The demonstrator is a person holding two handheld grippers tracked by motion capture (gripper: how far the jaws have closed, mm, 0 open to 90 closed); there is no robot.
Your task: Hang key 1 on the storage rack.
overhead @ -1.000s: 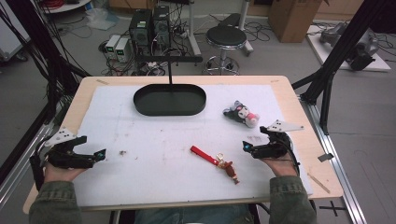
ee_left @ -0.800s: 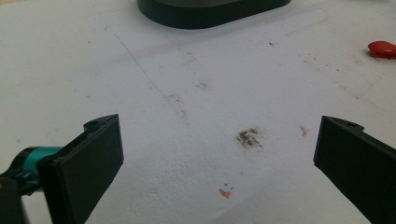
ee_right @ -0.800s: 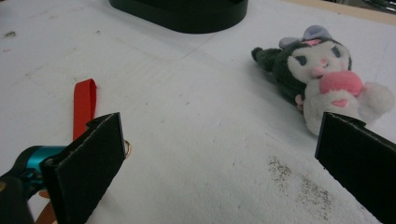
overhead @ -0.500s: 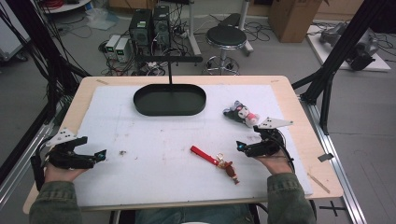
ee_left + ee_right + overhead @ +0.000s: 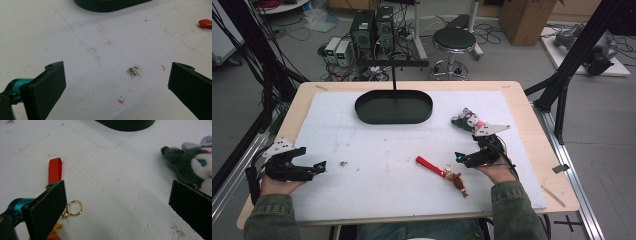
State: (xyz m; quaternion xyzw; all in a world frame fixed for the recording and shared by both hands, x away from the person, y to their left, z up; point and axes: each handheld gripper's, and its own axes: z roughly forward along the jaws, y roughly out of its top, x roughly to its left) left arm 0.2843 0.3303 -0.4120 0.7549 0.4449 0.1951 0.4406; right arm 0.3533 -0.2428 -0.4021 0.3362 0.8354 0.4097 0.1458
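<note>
Jaws of the right gripper [image 5: 460, 158] stand spread, the red keychain strap [image 5: 55, 170] beside its left jaw.

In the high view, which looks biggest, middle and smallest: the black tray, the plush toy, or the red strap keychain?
1. Black tray, clearly biggest.
2. and 3. Red strap keychain and plush toy look about alike: the keychain longer and thinner, the toy chunkier and partly hidden.

no legible text, labels or numbers anywhere

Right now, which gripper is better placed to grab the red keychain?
Right. The right gripper is open beside the keychain, whose strap and ring show by its jaw. The left gripper sits far across the table.
</note>
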